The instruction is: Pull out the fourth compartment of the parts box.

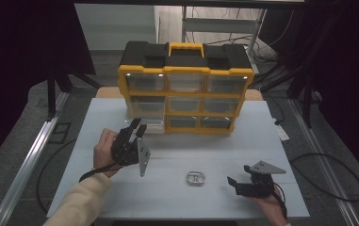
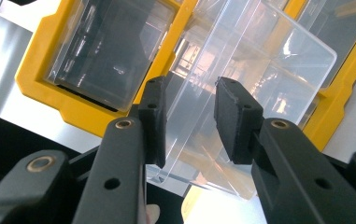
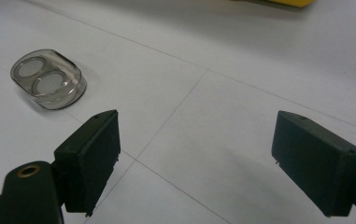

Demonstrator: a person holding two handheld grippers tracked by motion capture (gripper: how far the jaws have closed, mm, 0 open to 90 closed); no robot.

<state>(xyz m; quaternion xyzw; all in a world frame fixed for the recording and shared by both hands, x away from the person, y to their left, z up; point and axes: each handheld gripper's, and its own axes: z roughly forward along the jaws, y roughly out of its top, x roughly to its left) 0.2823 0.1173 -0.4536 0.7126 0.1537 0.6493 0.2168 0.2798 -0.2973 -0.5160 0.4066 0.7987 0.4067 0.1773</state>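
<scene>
the left claw [image 1: 137,129] has its jaws narrowed on either side of the clear drawer [image 2: 241,93], pulled partway out of the bottom-left bay of the yellow organizer [image 1: 185,89] by the worktop's [image 1: 92,141] far edge; whether the pads press its front i cannot tell. the drawer's long axis runs from the organizer toward the near edge, front end facing the person. the right claw [image 1: 236,184] hovers wide open near the near-right corner, just right of a small smoky oval case [image 1: 195,178] lying flat, long axis parallel to the near edge.
</scene>
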